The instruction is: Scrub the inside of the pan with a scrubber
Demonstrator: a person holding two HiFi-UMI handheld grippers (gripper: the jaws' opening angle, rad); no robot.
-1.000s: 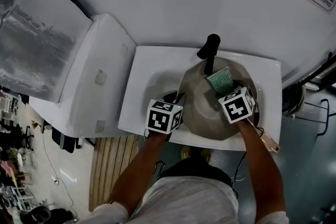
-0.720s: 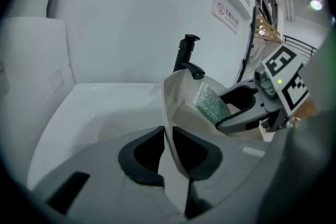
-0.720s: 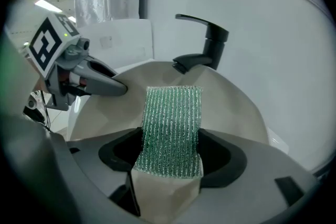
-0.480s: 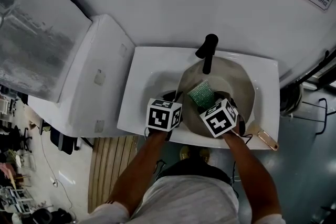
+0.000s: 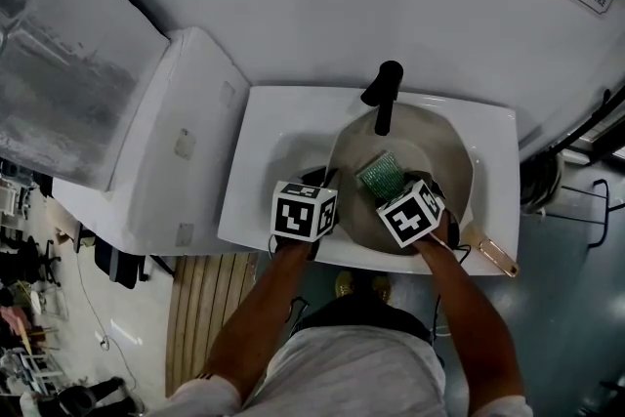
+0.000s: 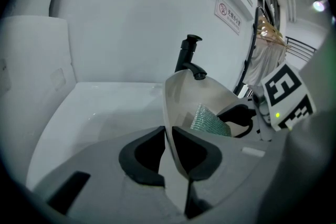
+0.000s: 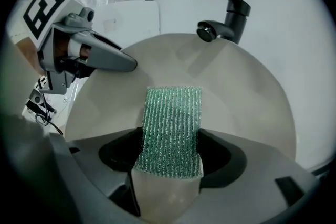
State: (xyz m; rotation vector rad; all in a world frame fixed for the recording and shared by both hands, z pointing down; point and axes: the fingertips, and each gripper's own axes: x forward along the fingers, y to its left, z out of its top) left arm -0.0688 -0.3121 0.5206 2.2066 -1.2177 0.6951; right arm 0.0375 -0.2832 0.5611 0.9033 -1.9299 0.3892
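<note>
1. Pan (image 5: 444, 161): round, pale beige, in white sink (image 5: 264, 171), mid-frame.
2. Scrubber (image 7: 173, 113): green ribbed mesh, on pan's inside.
3. R gripper (image 7: 170, 152) pinching scrubber; L gripper (image 6: 169, 139), jaws just been closing, clamped on pan rim.

Left gripper (image 6: 168, 136) fingers (image 6: 140, 155) just closed on pan (image 6: 182, 96) rim, green scrubber (image 6: 210, 120) inside

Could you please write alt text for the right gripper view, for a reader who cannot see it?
The right gripper clamps a green scrubber against the inside of a beige pan. At upper left the left gripper, its jaws having just been closing, grips the pan's rim; a black faucet stands behind the pan at upper right.
</note>
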